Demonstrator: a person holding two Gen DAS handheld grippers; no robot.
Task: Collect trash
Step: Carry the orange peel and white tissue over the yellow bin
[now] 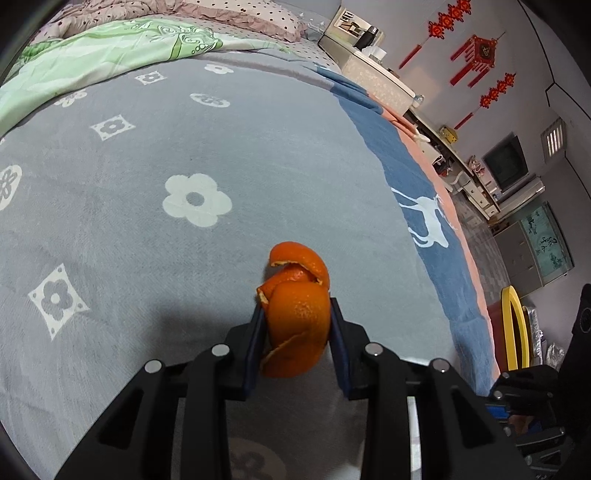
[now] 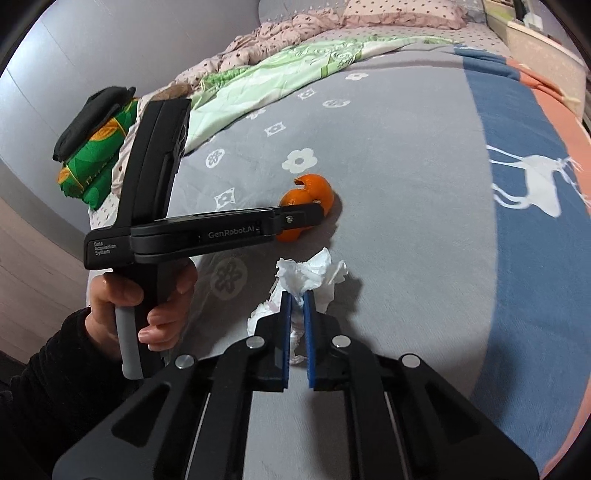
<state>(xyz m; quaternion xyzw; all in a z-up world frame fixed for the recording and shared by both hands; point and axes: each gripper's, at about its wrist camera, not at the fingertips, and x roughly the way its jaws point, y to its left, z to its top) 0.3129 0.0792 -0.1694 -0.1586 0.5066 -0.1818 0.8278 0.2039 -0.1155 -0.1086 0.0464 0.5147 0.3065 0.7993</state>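
Note:
An orange peel (image 1: 297, 314) is clamped between the blue pads of my left gripper (image 1: 297, 306), just above the grey flowered bedspread (image 1: 147, 229). The right wrist view shows the same peel (image 2: 308, 192) held by the left gripper (image 2: 314, 212), which reaches in from the left. My right gripper (image 2: 297, 295) is shut on a crumpled white tissue (image 2: 314, 273), which bunches out past the fingertips and lies on the bedspread (image 2: 406, 240).
A green quilt (image 1: 92, 62) and pink dotted bedding (image 2: 295, 22) lie at the far end of the bed. A folded green-and-orange cloth (image 2: 92, 158) sits at the bed's left edge. A yellow-rimmed bin (image 1: 513, 328) stands on the floor to the right, beyond the bed.

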